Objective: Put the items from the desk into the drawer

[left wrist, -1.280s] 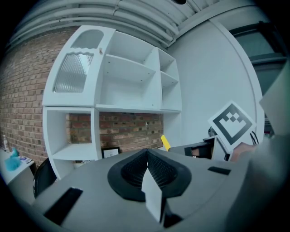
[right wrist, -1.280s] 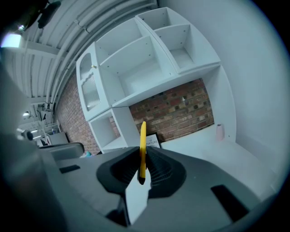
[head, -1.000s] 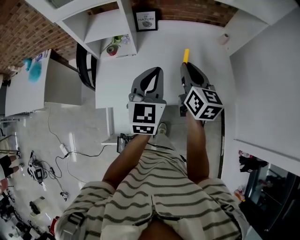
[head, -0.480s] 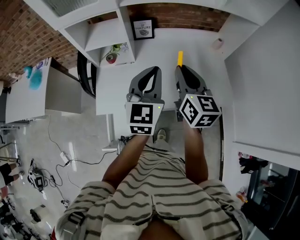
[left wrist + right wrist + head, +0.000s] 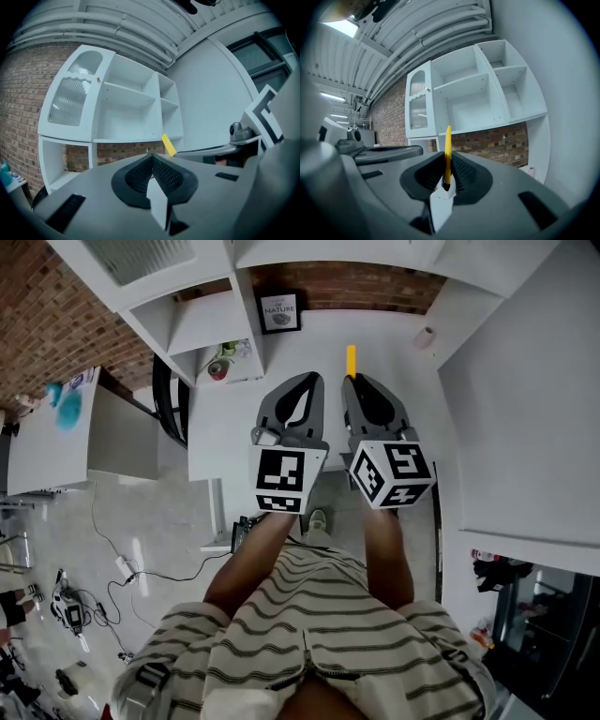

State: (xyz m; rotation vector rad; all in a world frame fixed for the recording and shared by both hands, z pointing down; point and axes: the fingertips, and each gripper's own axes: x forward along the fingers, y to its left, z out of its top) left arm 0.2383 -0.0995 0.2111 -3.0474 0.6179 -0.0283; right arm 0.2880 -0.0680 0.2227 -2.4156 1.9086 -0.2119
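A thin yellow stick (image 5: pixel 352 360) pokes forward out of my right gripper (image 5: pixel 354 381), which is shut on it above the white desk (image 5: pixel 225 418). In the right gripper view the yellow stick (image 5: pixel 447 152) stands upright, pinched between the ribbed pads of the right gripper (image 5: pixel 447 161). My left gripper (image 5: pixel 310 381) is held just to the left, jaws together with nothing in them. The left gripper view shows the left gripper (image 5: pixel 151 157) shut and the yellow stick (image 5: pixel 168 145) off to its right. I cannot make out a drawer.
A framed picture (image 5: pixel 278 311) leans against the brick wall at the back of the desk. A small potted plant (image 5: pixel 217 369) sits on a shelf to the left, and a small pale roll (image 5: pixel 424 337) lies at the back right. White shelving (image 5: pixel 487 93) rises ahead.
My right gripper, still holding the yellow stick, has moved left and closer to the left gripper. Both grippers sit a little farther over the desk.
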